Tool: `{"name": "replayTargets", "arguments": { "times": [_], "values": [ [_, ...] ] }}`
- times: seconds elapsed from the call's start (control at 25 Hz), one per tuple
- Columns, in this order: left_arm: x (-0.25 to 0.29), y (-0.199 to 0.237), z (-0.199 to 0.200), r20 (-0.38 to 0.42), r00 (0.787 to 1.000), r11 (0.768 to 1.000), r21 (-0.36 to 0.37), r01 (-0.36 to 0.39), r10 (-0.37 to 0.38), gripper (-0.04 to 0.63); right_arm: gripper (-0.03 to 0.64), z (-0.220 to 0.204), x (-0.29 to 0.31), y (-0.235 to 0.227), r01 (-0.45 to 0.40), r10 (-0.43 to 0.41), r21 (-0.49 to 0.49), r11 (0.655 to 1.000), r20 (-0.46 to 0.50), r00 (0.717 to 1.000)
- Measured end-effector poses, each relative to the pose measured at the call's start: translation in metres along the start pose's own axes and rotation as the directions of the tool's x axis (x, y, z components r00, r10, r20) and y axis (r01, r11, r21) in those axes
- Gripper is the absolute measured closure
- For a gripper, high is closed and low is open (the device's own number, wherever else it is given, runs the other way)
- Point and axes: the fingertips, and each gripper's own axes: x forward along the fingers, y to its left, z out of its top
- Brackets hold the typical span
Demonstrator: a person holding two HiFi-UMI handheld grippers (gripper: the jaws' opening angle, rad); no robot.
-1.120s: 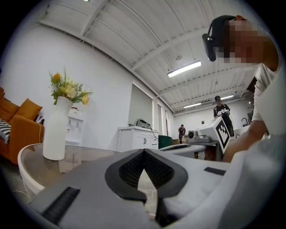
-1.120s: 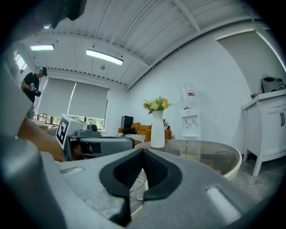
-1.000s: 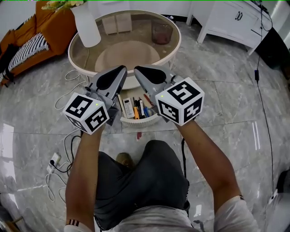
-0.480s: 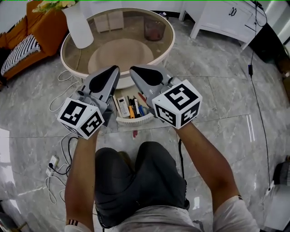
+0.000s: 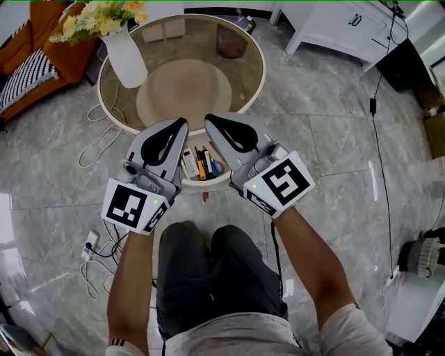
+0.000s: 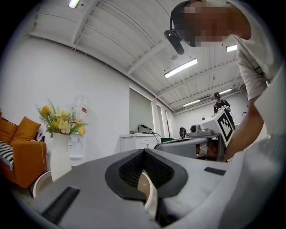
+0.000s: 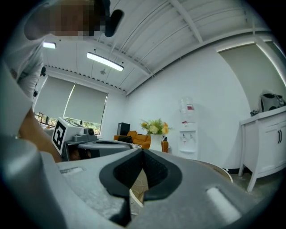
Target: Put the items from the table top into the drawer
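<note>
Well, the grey marble floor [image 5: 334, 153] fills most of the head view. On it, in the upper middle of the frame, stands the round glass-topped bench [image 5: 262, 76]. An orange sofa [image 5: 21, 42] shows at the upper left edge and a white cabinet [image 5: 341, 28] at the upper right. The person's legs in dark shorts [image 5: 208, 278] take up the lower middle, with both forearms reaching up the frame.

The left gripper [image 5: 183, 123] and the right gripper [image 5: 208, 118] are held side by side, just apart, in front of the bench's near edge. Each gripper's own view shows its jaws pressed together with nothing between them.

Just below the tips, between the two grippers, the bench's white drawer [image 5: 208, 182] stands pulled out. It holds pens and other small items [image 5: 201, 165] lying packed together.

On the bench top, at the upper left, stands a white vase [image 5: 128, 59] of yellow flowers [image 5: 97, 21]. A dark container [image 5: 231, 43] and pale boxes [image 5: 170, 29] show at the far side; I cannot tell whether they sit on the glass or beneath it.

White cables [image 5: 97, 149] trail over the floor at the left. A small red thing [image 5: 204, 197] lies on the floor just below the drawer.
</note>
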Motion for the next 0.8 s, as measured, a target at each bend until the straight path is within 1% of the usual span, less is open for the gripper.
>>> {"name": "replayTargets", "arguments": {
  "times": [0.16,0.32,0.48,0.64,0.8],
  "values": [
    [-0.001,0.001,0.047,-0.021,1.000,1.000,-0.003,-0.015,0.015,0.595,0.617,0.048,0.006,0.009,-0.024,0.023,-0.011,1.000,-0.008,1.000],
    [-0.003,0.002,0.098,-0.036,0.999,0.999,-0.029,-0.019,0.018,0.595,0.617,0.094,0.006,0.013,-0.013,0.013,0.001,1.000,-0.024,1.000],
    [-0.003,0.000,0.152,-0.052,0.999,0.999,-0.034,-0.006,0.004,0.595,0.617,0.145,0.003,0.016,0.006,-0.006,0.020,1.000,-0.034,0.999],
    [0.000,0.001,0.208,-0.048,0.999,0.999,-0.039,0.001,-0.003,0.595,0.617,0.197,0.002,0.014,0.022,-0.020,0.041,0.999,-0.039,0.999],
    [0.004,0.001,0.249,-0.045,0.999,0.998,-0.056,0.023,-0.025,0.595,0.617,0.240,0.003,0.011,0.035,-0.033,0.054,0.998,-0.043,0.999]
  ]
}}
